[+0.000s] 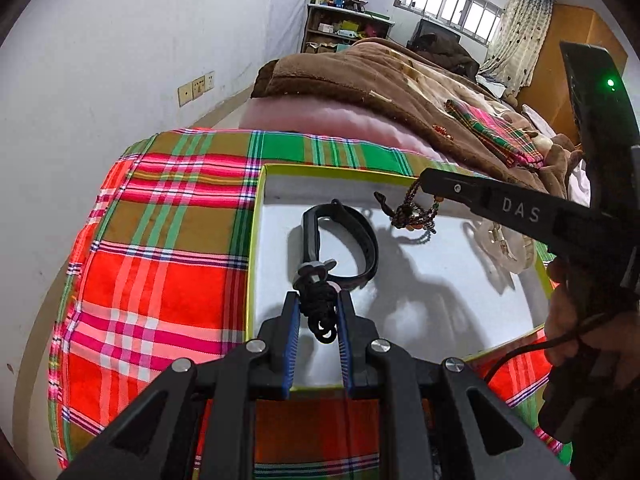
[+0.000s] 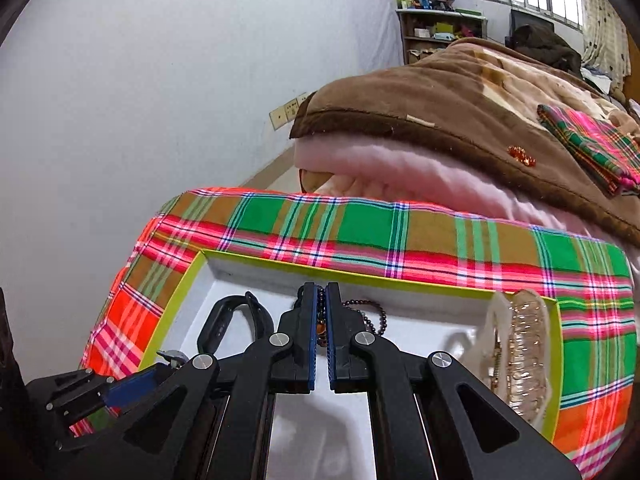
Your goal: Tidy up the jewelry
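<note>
Left gripper (image 1: 319,300) pinches a limp black cord necklace (image 1: 318,312); right gripper (image 2: 321,300), jaws clamped on light, slippery bead strand (image 2: 321,320) dangling below: hold bunched loops.

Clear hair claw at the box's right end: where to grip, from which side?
Pinch the hair claw across its long arched spine, fingers coming from above. It lies lengthwise against the box's right wall, so a side approach looks blocked; only the top is free.
</note>
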Motion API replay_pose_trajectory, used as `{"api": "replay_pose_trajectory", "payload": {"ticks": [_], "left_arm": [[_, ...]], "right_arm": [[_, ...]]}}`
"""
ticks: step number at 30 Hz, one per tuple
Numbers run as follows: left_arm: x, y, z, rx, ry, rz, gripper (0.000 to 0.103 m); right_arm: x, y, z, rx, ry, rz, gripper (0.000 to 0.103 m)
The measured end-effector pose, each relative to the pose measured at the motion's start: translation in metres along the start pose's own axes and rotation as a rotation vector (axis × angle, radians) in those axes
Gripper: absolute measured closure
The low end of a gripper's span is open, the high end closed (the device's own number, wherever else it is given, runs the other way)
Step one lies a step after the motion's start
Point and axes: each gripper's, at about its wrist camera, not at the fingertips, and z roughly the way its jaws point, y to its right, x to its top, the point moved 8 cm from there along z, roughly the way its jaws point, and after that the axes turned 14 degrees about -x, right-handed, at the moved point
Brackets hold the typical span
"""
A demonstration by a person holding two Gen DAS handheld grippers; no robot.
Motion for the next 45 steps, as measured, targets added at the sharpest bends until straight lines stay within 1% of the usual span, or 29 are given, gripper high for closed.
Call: {"api": "replay_pose_trajectory", "payload": {"ticks": [14, 25, 28, 31, 34, 37, 39, 41, 45], "left_arm": [[-0.003, -0.007, 0.007, 0.009, -0.015, -0.014, 0.084], [-0.004, -0.007, 0.008, 0.005, -0.021, -0.014, 0.081], [-0.003, -0.005, 0.008, 0.005, -0.021, -0.011, 0.077], [-0.002, -0.004, 0.009, 0.006, -0.020, -0.009, 0.075], [-0.002, -0.005, 0.008, 0.009, -0.019, -0.012, 0.074], [-0.002, -0.005, 0.008, 0.007, -0.019, -0.012, 0.071], [-0.002, -0.004, 0.008, 0.003, -0.020, -0.012, 0.068], [-0.002, -0.002, 0.008, 0.001, -0.022, -0.009, 0.066], [-0.003, 0.001, 0.008, 0.003, -0.028, -0.005, 0.061]], "right_arm": [[-0.007, 0.006, 0.018, -0.021, -0.048, 0.000, 0.099], [-0.009, 0.008, 0.023, -0.040, -0.063, -0.009, 0.098], [-0.010, 0.009, 0.023, -0.050, -0.064, -0.011, 0.092], [-0.010, 0.009, 0.023, -0.055, -0.066, -0.011, 0.092], [-0.010, 0.011, 0.024, -0.062, -0.068, -0.007, 0.088], [-0.011, 0.010, 0.024, -0.061, -0.070, -0.006, 0.087], [-0.010, 0.011, 0.023, -0.061, -0.067, -0.006, 0.082], [-0.010, 0.011, 0.021, -0.057, -0.062, -0.003, 0.064], [-0.009, 0.012, 0.015, -0.052, -0.050, 0.002, 0.063]]}}
